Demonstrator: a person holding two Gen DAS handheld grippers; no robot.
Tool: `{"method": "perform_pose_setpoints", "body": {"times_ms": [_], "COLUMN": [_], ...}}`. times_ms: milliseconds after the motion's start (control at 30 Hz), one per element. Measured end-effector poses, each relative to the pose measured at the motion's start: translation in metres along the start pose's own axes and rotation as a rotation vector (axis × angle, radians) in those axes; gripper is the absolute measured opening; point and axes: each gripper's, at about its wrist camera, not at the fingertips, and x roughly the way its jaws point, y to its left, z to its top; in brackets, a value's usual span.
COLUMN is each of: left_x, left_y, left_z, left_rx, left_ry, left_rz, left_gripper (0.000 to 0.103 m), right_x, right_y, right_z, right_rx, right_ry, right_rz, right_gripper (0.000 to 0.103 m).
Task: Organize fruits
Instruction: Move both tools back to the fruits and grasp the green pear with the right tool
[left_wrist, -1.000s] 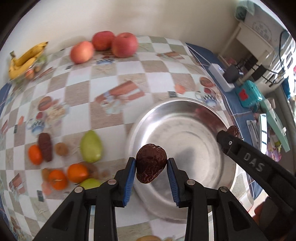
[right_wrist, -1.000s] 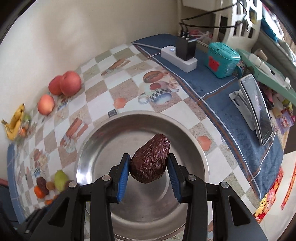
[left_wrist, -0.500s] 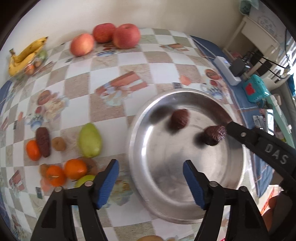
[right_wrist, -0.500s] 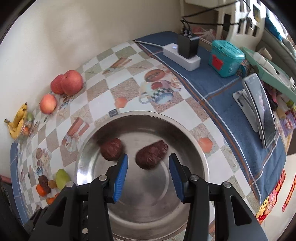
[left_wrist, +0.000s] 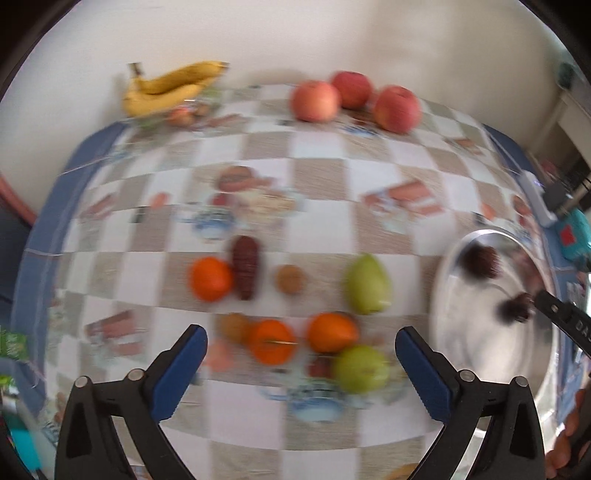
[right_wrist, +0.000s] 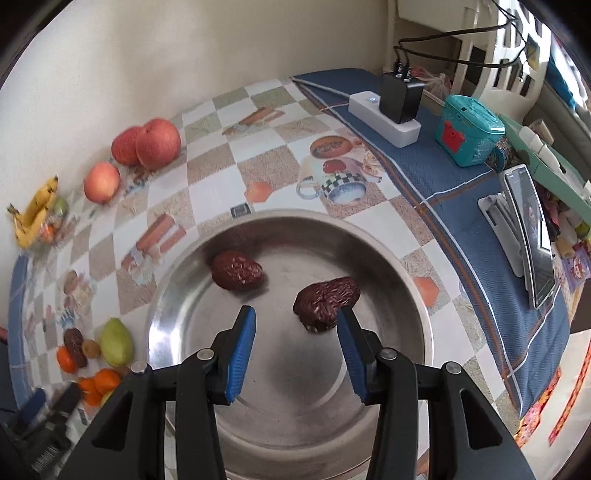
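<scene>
While both tongs (right_wrist: 295, 345) gape, 2 dates (right_wrist: 327, 302) in bowl (right_wrist: 413, 295).

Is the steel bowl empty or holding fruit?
Holding fruit: two dried red dates lie on the steel bowl floor, apart; the open right gripper holds nothing.

From my remote seat I saw a white power strip (right_wrist: 384, 115) with a black charger (right_wrist: 399, 96) plugged in, lying on the blue cloth (right_wrist: 480, 236) along the table's far right edge. A teal box (right_wrist: 468, 130) sat just beside it, and a phone (right_wrist: 532, 236) leaned on a stand nearer the right edge.
</scene>
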Motion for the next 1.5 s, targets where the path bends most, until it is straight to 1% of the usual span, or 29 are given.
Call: {"method": "perform_pose_setpoints", "body": {"times_ms": [100,200,233,267,300,333,400,467,600,633,800,833,933,1033,1133,1200,1300,1500], "left_x": [-0.002,0.003,0.004,0.004,0.003,0.002,-0.002,-0.002,-0.002,-0.002,-0.004,-0.003,-0.001,0.003,0.01,0.016,0.026,0.043], "left_y": [0.028,0.06,0.069,0.081,0.087,0.094,0.104,0.112,0.118,0.119,0.124,0.125,0.125,0.123,0.118,0.115,0.111,0.1], "left_z": [-0.004,-0.007,-0.007,-0.007,-0.006,-0.005,-0.003,-0.002,0.0,0.001,0.0,0.0,0.0,-0.001,-0.001,-0.002,-0.003,-0.004], "left_rx": [-0.033,-0.105,-0.139,-0.183,-0.213,-0.239,-0.277,-0.296,-0.312,-0.31,-0.307,-0.307,-0.304,-0.289,-0.255,-0.246,-0.248,-0.274], "left_ry": [-0.015,0.006,0.017,0.023,0.023,0.017,0.002,0.001,0.011,0.012,0.009,0.01,0.02,0.026,0.036,0.054,0.093,0.142], "left_rz": [0.053,0.08,0.07,0.047,0.03,0.019,0.017,0.007,-0.032,-0.037,-0.058,-0.061,-0.068,-0.055,-0.022,-0.023,-0.057,-0.134], "left_gripper": [0.103,0.103,0.103,0.103,0.103,0.103,0.103,0.103,0.103,0.103,0.103,0.103,0.103,0.103,0.103,0.103,0.103,0.103], "right_x": [0.008,0.012,0.013,0.014,0.014,0.014,0.011,0.007,-0.002,-0.003,-0.005,-0.005,-0.007,-0.007,-0.003,0.002,0.007,0.015], "right_y": [0.005,0.014,0.018,0.024,0.028,0.033,0.044,0.053,0.076,0.082,0.11,0.115,0.13,0.141,0.151,0.156,0.164,0.174], "right_z": [-0.005,-0.01,-0.011,-0.013,-0.015,-0.016,-0.02,-0.024,-0.031,-0.032,-0.044,-0.047,-0.057,-0.063,-0.069,-0.073,-0.08,-0.089], "right_rx": [-0.014,-0.034,-0.045,-0.063,-0.077,-0.092,-0.121,-0.127,-0.148,-0.158,-0.222,-0.233,-0.284,-0.34,-0.376,-0.397,-0.424,-0.47], "right_ry": [0.036,0.058,0.062,0.067,0.067,0.063,0.054,0.045,0.024,0.022,0.043,0.046,0.033,0.036,0.061,0.082,0.102,0.133], "right_rz": [0.014,0.011,0.005,-0.001,-0.002,-0.003,-0.002,0.038,0.133,0.149,0.212,0.216,0.189,0.18,0.19,0.186,0.182,0.176], "right_gripper": [0.047,0.048,0.049,0.054,0.064,0.067,0.068,0.068,0.083,0.085,0.087,0.087,0.087,0.087,0.087,0.087,0.087,0.087]}}
